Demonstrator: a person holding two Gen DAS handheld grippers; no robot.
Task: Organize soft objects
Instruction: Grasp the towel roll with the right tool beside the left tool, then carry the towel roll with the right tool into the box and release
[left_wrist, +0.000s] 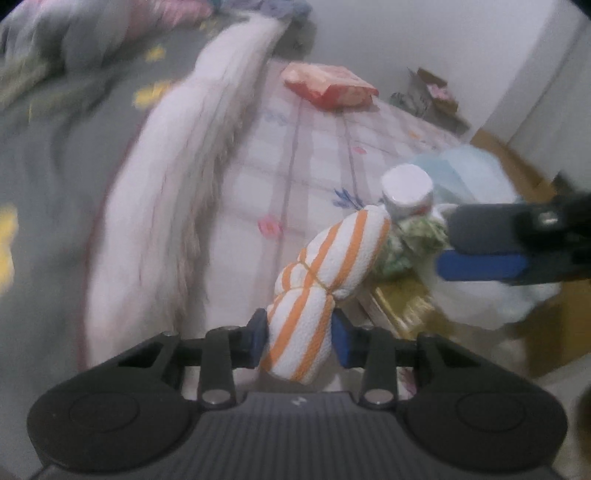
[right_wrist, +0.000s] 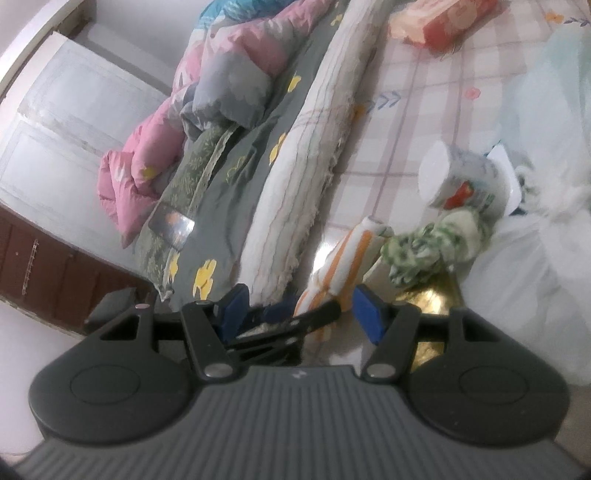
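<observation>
Between the left tongs (left_wrist: 298, 336), gripped tight, sits the orange-striped towel roll (left_wrist: 321, 273); right tongs (right_wrist: 301, 314) gape empty.

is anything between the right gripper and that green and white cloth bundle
Yes. The orange-striped rolled towel, gripped by the left gripper, and that gripper's black linkage cross the open right gripper. The green and white cloth bundle lies just beyond, right of the towel.

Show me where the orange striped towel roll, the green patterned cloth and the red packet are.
orange striped towel roll (left_wrist: 317, 273), left wrist view, middle of the roll near its tie.
green patterned cloth (right_wrist: 424, 243), right wrist view, centre of the bundle.
red packet (left_wrist: 328, 83), left wrist view, top face.
</observation>
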